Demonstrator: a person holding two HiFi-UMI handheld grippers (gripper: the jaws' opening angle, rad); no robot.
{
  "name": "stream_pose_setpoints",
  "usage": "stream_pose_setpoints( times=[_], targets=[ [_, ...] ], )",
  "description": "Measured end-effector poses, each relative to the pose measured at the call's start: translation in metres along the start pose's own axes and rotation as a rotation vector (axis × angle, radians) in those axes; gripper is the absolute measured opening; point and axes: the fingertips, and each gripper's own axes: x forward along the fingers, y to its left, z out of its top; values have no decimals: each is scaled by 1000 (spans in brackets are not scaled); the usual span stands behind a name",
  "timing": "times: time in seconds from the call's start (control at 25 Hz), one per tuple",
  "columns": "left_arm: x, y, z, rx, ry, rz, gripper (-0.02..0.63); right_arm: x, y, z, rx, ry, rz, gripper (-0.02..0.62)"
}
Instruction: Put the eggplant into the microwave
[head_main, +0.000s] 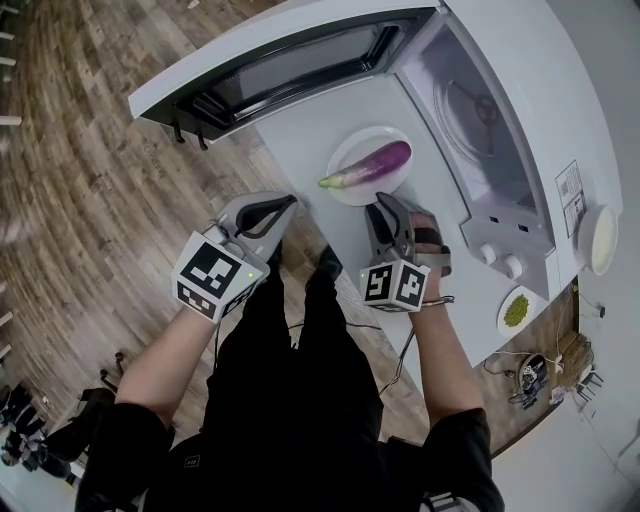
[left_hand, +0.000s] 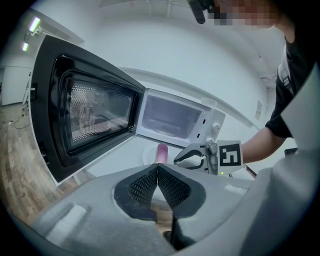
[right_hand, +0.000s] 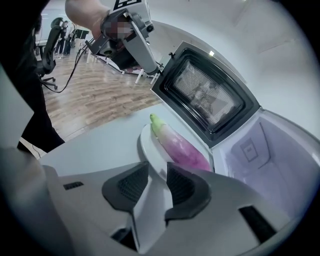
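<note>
A purple eggplant (head_main: 372, 164) with a green stem lies on a white plate (head_main: 345, 185) on the white table, in front of the microwave (head_main: 520, 120). The microwave's door (head_main: 290, 65) stands wide open. My right gripper (head_main: 388, 203) is at the plate's near rim, open. In the right gripper view the plate's rim (right_hand: 146, 142) runs into the gap of the right gripper (right_hand: 157, 168), with the eggplant (right_hand: 180, 145) just beyond. My left gripper (head_main: 290, 201) hangs shut and empty over the table's edge, left of the plate. Its pads (left_hand: 167, 187) meet in the left gripper view.
The cavity (head_main: 470, 110) holds a glass turntable. A small dish of green bits (head_main: 516, 311) and a white bowl (head_main: 600, 240) sit on the table to the right of the microwave. Wooden floor (head_main: 90, 180) lies left of the table. Office chairs (right_hand: 52, 47) stand further back.
</note>
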Motion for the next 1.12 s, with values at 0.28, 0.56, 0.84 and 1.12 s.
stream_pose_setpoints(
  times=[0.28, 0.56, 0.84, 1.12],
  targets=[
    [-1, -1, -4, -5, 2, 0, 8, 7, 2, 13, -77, -4, -5, 121],
    [-3, 2, -8, -12, 3, 4, 8, 17, 5, 31, -95, -2, 12, 112],
    [-4, 6, -12, -23, 5, 10, 8, 20, 11, 50, -77, -19, 46, 118],
    [-2, 8, -10, -23, 2, 13, 8, 14, -3, 16, -93, 32, 32, 118]
  ],
)
